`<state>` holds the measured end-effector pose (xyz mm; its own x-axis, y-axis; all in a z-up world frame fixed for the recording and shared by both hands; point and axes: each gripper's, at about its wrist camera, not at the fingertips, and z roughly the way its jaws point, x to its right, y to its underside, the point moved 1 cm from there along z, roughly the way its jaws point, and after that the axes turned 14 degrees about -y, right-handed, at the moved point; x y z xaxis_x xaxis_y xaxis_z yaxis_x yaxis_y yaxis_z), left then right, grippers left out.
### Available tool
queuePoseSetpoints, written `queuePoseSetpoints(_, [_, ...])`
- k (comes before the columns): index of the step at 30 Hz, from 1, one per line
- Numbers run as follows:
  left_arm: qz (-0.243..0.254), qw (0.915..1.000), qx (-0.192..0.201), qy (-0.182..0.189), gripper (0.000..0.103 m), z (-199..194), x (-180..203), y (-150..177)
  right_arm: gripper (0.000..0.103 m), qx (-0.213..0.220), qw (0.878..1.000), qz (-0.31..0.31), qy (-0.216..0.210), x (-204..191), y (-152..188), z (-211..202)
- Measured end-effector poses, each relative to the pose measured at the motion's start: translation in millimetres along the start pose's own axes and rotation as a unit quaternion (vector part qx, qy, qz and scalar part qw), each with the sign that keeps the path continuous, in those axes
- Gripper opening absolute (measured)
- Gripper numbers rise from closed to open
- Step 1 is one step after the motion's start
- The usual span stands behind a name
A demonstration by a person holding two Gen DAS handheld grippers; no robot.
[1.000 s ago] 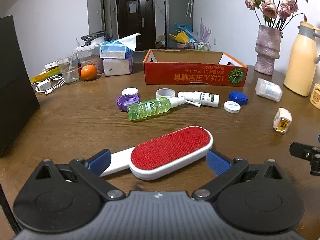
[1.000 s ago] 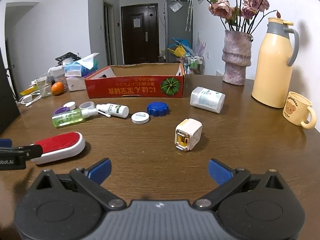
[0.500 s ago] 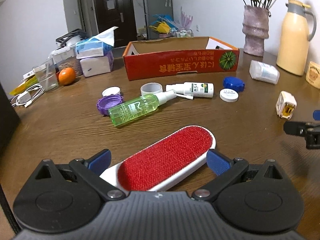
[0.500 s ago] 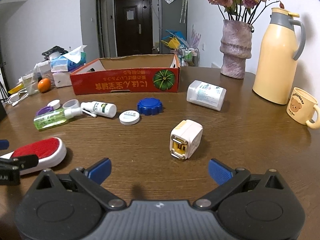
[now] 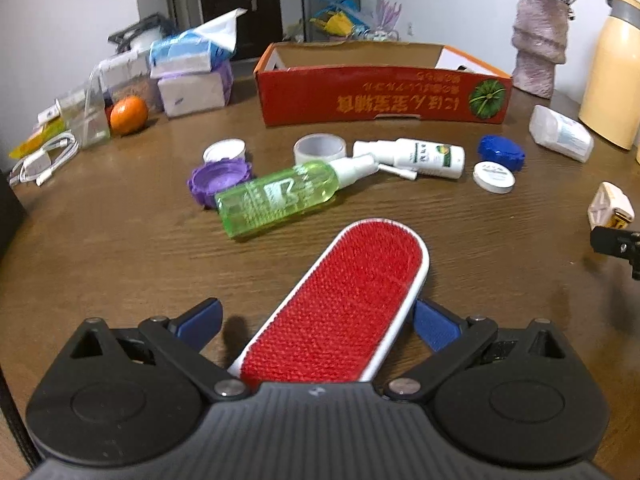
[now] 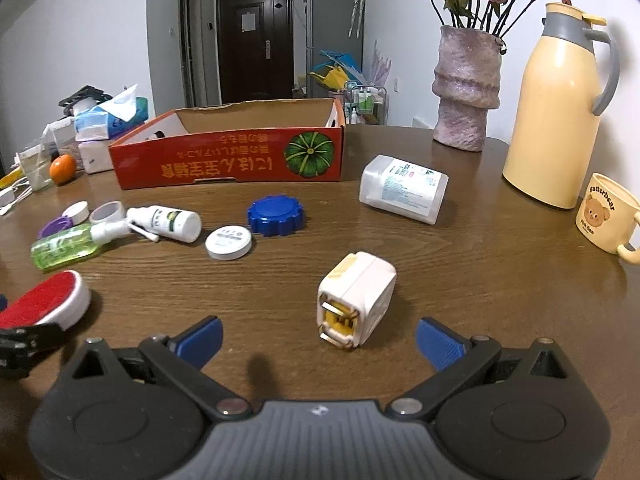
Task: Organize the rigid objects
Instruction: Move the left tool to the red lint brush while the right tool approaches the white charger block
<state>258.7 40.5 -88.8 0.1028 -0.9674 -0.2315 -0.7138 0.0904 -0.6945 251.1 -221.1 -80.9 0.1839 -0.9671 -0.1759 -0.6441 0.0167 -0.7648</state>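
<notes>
A red-faced lint brush (image 5: 340,304) with a white rim lies on the wooden table between the open jaws of my left gripper (image 5: 316,320); its right edge is next to the right pad. It also shows in the right wrist view (image 6: 44,300). My right gripper (image 6: 318,338) is open, with a white plug adapter (image 6: 354,300) lying just ahead between its fingers, apart from both. Beyond lie a green spray bottle (image 5: 280,196), a white spray bottle (image 5: 416,156), a blue lid (image 6: 274,216), a white round tin (image 6: 228,242) and a white jar (image 6: 402,188).
An open red cardboard box (image 6: 232,160) stands at the back middle. A vase (image 6: 466,88), yellow thermos (image 6: 556,112) and mug (image 6: 606,216) stand on the right. Tissue packs (image 5: 192,68), an orange (image 5: 128,114), cables (image 5: 44,156), a purple lid (image 5: 218,180) and tape roll (image 5: 319,149) are on the left.
My left gripper has moved forward over the lint brush, which now lies lengthwise between its fingers. My right gripper has moved closer to the plug adapter.
</notes>
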Motion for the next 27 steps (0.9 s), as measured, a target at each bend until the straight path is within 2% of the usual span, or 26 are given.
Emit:
queuePoseSetpoints(4, [-0.015,0.9999,-0.006,0.001,0.101,3.5,-3.9,0.8,0.103,0.003,1.000,-0.002,0.005,5.6,-5.2,9.3])
queuePoseSetpoints(6, [-0.021,0.9997,-0.002,0.009,0.094,3.2,-4.8,0.8,0.103,0.005,1.000,-0.002,0.006,8.3,-7.3,12.5])
queuePoseSetpoints(7, [-0.019,0.9998,0.003,0.011,0.085,1.6,-4.2,1.0,0.103,0.005,1.000,-0.001,0.006,9.3,-8.0,14.2])
queuePoseSetpoints(8, [-0.017,0.9997,0.010,0.016,0.072,-0.8,-3.3,1.4,0.103,0.006,1.000,0.000,0.005,10.3,-8.3,15.8])
queuePoseSetpoints(9, [-0.015,0.9996,0.016,0.017,0.072,-3.0,-1.8,1.3,0.103,0.006,1.000,0.002,0.005,12.0,-8.9,17.7])
queuePoseSetpoints(11, [-0.015,0.9995,0.020,0.019,0.063,-3.9,0.8,1.1,0.103,0.007,1.000,0.006,0.005,14.4,-8.5,20.1])
queuePoseSetpoints(13, [-0.018,0.9993,0.023,0.023,0.058,-5.1,1.5,0.3,0.102,0.009,1.000,0.010,0.004,16.1,-8.3,21.8])
queuePoseSetpoints(18, [-0.024,0.9992,0.022,0.024,0.058,-4.9,2.7,-1.1,0.100,0.013,1.000,0.011,0.005,17.0,-7.1,24.3])
queuePoseSetpoints(25, [-0.036,0.9987,0.020,0.028,0.058,-6.0,1.4,-1.2,0.088,0.021,1.000,0.016,0.013,19.6,-6.9,27.3])
queuePoseSetpoints(27, [-0.038,0.9986,0.021,0.031,0.058,-7.1,1.9,-1.1,0.088,0.022,1.000,0.016,0.016,19.5,-6.9,28.9])
